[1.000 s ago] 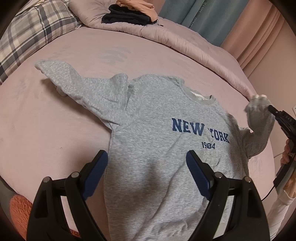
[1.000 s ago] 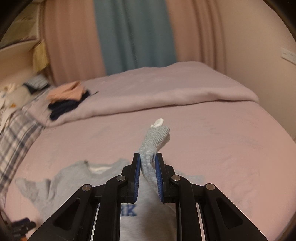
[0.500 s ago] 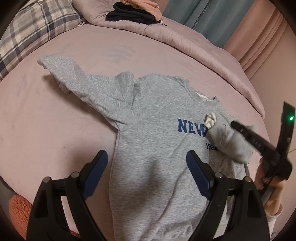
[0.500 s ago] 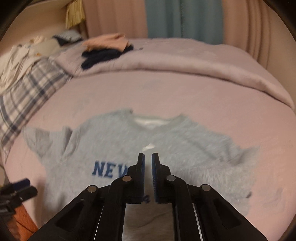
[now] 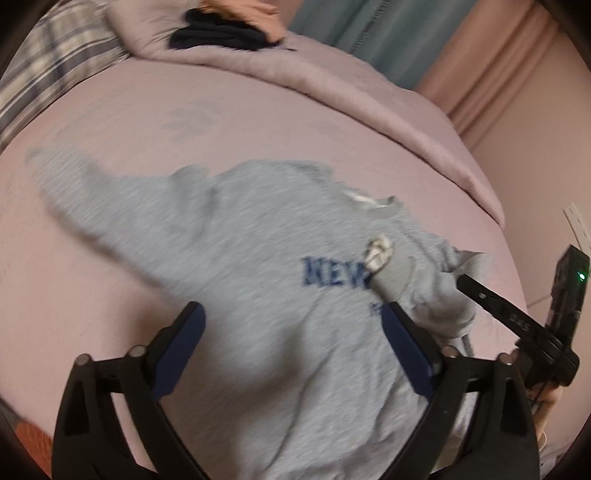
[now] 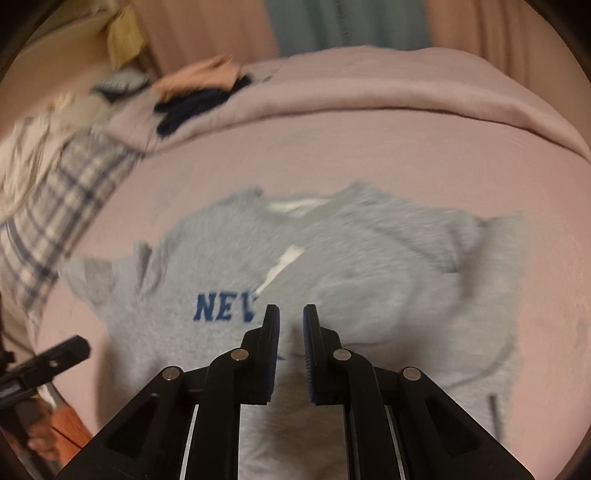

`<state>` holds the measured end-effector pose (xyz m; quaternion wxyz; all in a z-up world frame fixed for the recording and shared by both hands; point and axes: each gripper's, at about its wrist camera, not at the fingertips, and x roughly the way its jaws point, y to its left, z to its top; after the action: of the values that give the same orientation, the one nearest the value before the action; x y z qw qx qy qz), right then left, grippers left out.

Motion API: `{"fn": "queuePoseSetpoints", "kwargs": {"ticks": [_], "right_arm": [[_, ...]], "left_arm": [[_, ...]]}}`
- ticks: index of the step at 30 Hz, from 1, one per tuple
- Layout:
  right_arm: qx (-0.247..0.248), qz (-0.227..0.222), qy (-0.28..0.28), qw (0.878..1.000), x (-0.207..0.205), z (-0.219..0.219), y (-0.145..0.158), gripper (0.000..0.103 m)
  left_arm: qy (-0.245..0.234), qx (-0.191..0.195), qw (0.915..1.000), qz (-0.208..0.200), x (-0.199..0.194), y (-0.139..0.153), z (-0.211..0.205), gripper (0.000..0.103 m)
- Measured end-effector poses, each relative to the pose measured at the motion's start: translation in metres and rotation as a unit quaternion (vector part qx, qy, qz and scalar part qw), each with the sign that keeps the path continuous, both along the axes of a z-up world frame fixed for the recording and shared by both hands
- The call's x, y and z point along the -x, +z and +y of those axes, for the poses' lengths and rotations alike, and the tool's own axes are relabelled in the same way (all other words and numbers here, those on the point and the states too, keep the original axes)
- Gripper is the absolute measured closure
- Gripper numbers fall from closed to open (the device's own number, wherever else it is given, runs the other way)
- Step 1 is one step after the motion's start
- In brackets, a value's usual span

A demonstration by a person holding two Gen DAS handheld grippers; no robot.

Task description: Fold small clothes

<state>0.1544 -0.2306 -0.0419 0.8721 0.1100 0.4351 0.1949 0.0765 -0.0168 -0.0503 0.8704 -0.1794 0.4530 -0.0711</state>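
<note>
Grey sweatshirt (image 5: pixel 258 302), flat on pink bed (image 5: pixel 110 295): right sleeve (image 5: pixel 391 280) laid across chest. Right gripper (image 6: pixel 291 314) opening, empty; left gripper (image 5: pixel 291 332) opening wide, empty. Advice: smooth sleeve before fetching far-left sleeve (image 5: pixel 92 192).

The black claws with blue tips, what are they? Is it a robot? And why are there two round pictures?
No robot here. A person holds a hand-held gripper in each hand, like big tongs, and each one has a small camera looking along its two fingers. That gives two round pictures: one from the left hand-held gripper and one from the right hand-held gripper. Both look down at a pink bed, where a grey sweatshirt with blue letters lies flat. One sleeve is folded across its chest; the other sleeve stretches out to the side. The jaws of both are opening and grip nothing: the left ones stand wide, the right ones only a little apart. Further back lie a pile of clothes and a plaid pillow.
</note>
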Motion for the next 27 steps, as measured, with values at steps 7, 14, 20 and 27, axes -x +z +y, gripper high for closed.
{"fn": "queuePoseSetpoints", "kwargs": {"ticks": [7,14,20,27], "right_arm": [[-0.01,0.02,-0.103,0.994,0.009,-0.069,-0.013,0.057],[-0.023,0.064,-0.157,0.985,0.012,-0.109,-0.045,0.057],[-0.054,0.109,-0.176,0.977,0.002,-0.124,-0.077,0.056],[-0.076,0.127,-0.176,0.973,-0.006,-0.119,-0.09,0.057]], "left_arm": [[-0.078,0.038,0.9953,0.042,-0.073,-0.027,-0.057,0.004],[-0.114,0.039,0.9858,0.116,-0.126,-0.077,-0.108,0.007],[-0.122,0.079,0.9847,0.096,-0.131,-0.077,-0.123,0.053],[-0.114,0.08,0.9884,0.06,-0.121,-0.059,-0.112,0.085]]}}
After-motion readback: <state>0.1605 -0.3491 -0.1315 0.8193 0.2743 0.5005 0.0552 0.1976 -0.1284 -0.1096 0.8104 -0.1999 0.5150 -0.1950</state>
